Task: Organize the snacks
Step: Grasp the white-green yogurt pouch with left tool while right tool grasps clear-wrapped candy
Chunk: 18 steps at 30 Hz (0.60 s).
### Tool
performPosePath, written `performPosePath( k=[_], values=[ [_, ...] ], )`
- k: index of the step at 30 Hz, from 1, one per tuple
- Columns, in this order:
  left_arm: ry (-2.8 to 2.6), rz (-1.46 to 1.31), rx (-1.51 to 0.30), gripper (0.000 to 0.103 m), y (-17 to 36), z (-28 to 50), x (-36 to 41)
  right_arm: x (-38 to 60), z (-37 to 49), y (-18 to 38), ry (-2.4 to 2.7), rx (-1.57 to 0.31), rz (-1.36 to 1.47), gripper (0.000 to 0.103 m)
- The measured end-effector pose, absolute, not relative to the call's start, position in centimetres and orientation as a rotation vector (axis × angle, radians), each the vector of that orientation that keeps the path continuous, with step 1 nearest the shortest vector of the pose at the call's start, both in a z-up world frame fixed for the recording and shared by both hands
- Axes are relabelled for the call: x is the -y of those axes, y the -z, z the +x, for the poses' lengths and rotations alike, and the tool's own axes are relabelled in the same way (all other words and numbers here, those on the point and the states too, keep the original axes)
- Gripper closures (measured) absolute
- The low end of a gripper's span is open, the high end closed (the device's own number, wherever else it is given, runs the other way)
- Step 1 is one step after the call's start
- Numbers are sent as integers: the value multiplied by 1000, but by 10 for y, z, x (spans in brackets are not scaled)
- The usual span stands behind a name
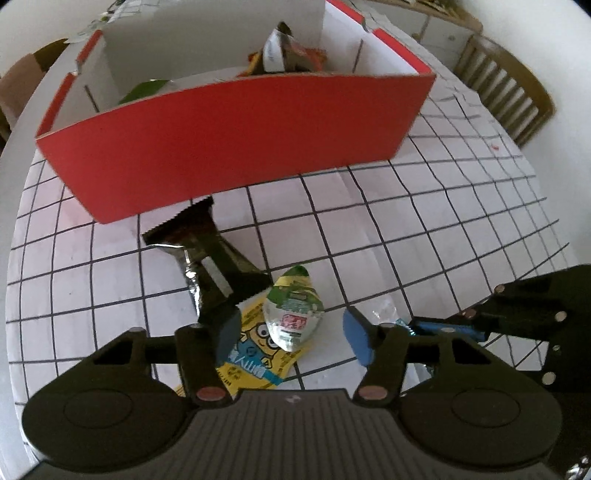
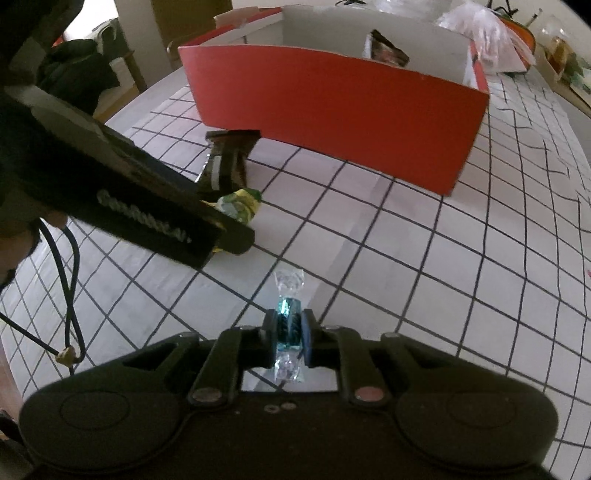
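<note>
A red box (image 1: 236, 147) with white dividers stands on the checked table, with several snack packets (image 1: 291, 51) inside. In front of it lie a dark foil packet (image 1: 210, 254), a yellow cartoon packet (image 1: 255, 362) and, on top of that, a green-and-white wrapped snack (image 1: 293, 314). My left gripper (image 1: 291, 336) hangs over that snack, its blue pads (image 1: 356, 339) on either side with gaps showing, so it is open. My right gripper (image 2: 289, 319) is shut on a teal candy (image 2: 286, 306) in a clear twist wrapper, low over the table and to the right of the left gripper (image 2: 221, 236).
A wooden chair (image 1: 506, 85) stands beyond the table's right edge. In the right wrist view, a plastic bag (image 2: 480, 26) and clutter sit behind the box (image 2: 332, 110), and dark clothing (image 2: 74, 74) lies on a chair at the left. Checked cloth (image 2: 443, 277) stretches right of the box.
</note>
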<state>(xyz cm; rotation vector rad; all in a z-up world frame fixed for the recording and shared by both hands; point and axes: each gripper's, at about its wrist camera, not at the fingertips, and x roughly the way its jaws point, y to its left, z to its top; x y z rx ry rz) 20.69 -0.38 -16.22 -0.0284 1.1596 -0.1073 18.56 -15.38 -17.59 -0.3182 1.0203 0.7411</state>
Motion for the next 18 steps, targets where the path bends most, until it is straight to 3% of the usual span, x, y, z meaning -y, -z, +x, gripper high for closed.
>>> performPosePath(
  k=[2,6,18],
  values=[
    [103,-24,-1159,50,164,209,6,155,186,175,-739,-1021,-313,92],
    [100,-10,-1147,67,163,210,7,157,188,175,-734,-1024,-305,92],
    [67,-64,-1119,69,155,199,-5,161,189,163,-707,-1013,-256,92]
  ],
)
